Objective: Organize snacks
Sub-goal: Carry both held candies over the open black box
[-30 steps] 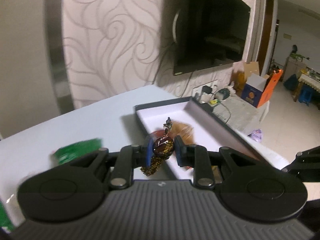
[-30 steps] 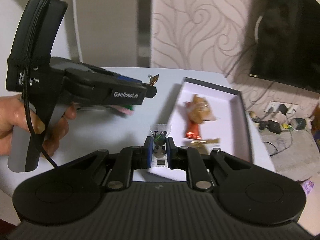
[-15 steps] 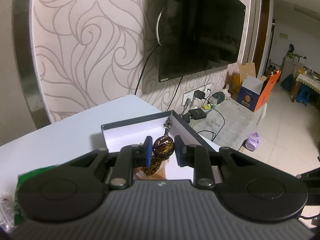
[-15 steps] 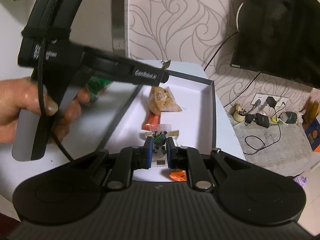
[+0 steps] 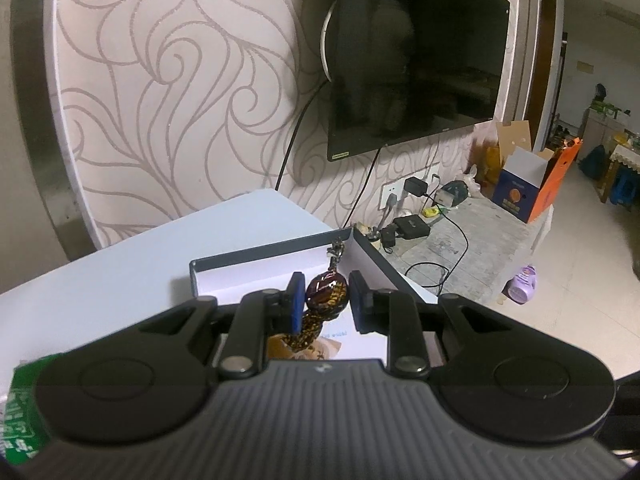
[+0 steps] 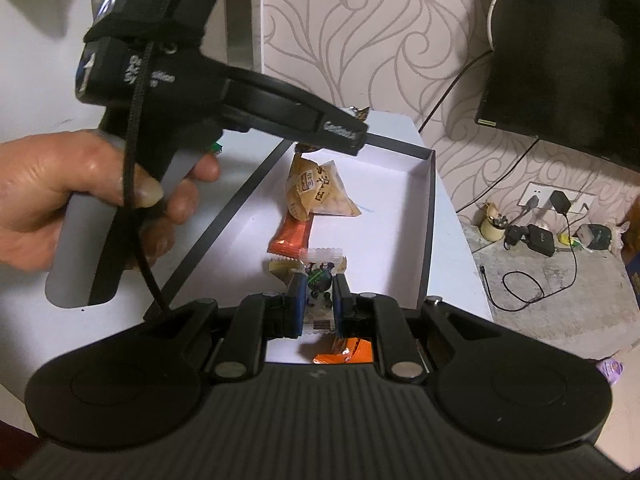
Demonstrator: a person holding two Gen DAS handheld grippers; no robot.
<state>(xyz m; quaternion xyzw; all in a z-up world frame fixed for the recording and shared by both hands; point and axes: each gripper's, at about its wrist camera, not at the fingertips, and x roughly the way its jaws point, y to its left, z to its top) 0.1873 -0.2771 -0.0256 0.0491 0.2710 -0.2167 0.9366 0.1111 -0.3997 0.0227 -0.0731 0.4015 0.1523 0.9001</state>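
My left gripper (image 5: 326,300) is shut on a brown twist-wrapped candy (image 5: 327,301) and holds it over the far end of the white box (image 5: 256,276). In the right wrist view the left gripper (image 6: 344,136) reaches over the same box (image 6: 400,216). My right gripper (image 6: 317,298) is shut on a small white-and-green wrapped candy (image 6: 318,280) above the box's near end. Inside the box lie a tan triangular snack pack (image 6: 320,194), an orange bar (image 6: 292,234) and an orange wrapper (image 6: 344,354).
The box sits on a white table (image 5: 120,280) against a patterned wall. A green snack pack (image 5: 20,420) lies on the table at the left. A TV (image 5: 416,52) hangs on the wall. Cables and chargers (image 6: 536,240) lie on the floor to the right.
Both grippers have moved over the box with their candies still held. The left gripper has swung right and forward; the right gripper has come over the box's near end.
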